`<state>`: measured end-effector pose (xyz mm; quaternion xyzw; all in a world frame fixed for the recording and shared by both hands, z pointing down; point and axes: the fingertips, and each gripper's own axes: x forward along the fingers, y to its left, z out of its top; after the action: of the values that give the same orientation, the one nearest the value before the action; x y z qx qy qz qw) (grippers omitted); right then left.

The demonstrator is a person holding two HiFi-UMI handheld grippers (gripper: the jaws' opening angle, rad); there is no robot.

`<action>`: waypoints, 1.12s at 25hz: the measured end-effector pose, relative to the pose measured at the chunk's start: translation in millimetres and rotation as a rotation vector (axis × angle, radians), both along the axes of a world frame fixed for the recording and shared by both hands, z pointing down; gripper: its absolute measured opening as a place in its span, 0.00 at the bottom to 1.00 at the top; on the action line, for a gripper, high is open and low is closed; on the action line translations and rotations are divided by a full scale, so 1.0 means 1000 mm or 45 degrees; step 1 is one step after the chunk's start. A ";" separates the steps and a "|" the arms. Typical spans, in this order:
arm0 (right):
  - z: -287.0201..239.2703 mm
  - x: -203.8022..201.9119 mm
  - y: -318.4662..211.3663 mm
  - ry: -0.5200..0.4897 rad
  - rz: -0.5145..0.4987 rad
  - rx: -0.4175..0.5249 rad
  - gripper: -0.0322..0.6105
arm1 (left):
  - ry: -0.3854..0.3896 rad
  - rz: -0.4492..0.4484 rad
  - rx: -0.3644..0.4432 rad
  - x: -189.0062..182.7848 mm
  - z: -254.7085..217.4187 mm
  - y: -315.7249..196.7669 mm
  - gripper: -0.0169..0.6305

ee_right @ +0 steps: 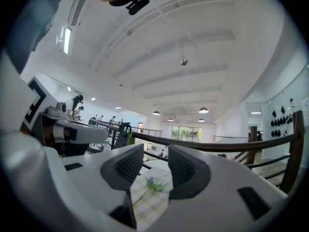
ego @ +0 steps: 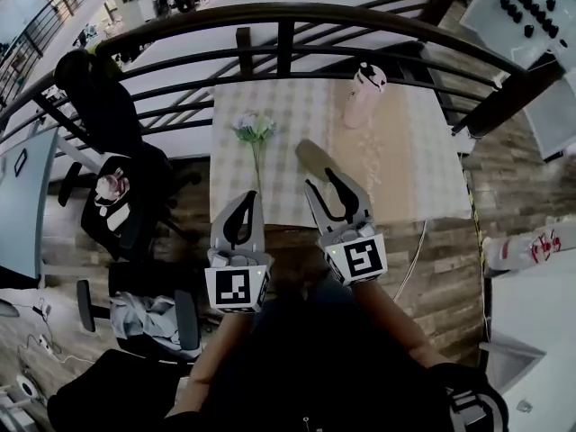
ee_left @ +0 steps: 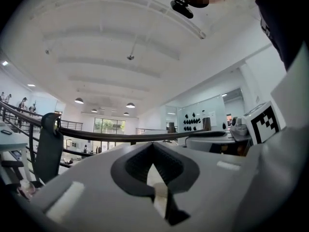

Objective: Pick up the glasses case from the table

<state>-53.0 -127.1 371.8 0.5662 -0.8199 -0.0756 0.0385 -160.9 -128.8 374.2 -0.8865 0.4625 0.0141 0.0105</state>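
The glasses case (ego: 313,157) lies on the table (ego: 423,178), just beyond the right gripper (ego: 326,187), whose empty jaws stand slightly apart, seemingly readied for it. The left gripper (ego: 250,203), to its left, has its jaws closed on nothing and looks idle.

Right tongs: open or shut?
Open. Right gripper view: the right tongs stand apart and empty; only the checked tablecloth and flower show through the gap.

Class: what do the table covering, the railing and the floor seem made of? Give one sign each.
Table covering: likely woven cloth, matte; pale check pattern.
Railing: dark, smooth, wood or painted metal, unclear which.
Floor: wood-look planks, matte; grain streaks and board seams.
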 end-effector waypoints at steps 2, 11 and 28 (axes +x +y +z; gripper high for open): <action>0.002 0.014 0.002 -0.006 0.060 -0.017 0.24 | -0.006 0.042 -0.006 0.008 0.003 -0.001 0.04; 0.010 0.030 0.003 0.015 0.144 -0.053 0.24 | -0.014 0.125 -0.055 0.018 0.024 -0.011 0.04; 0.024 0.049 -0.042 -0.007 0.085 -0.113 0.24 | -0.043 0.055 -0.153 0.033 0.038 -0.045 0.04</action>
<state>-3.7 -169.3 395.7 0.5912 -0.8032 -0.0363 0.0636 -128.4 -174.1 411.9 -0.8955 0.4428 -0.0284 -0.0351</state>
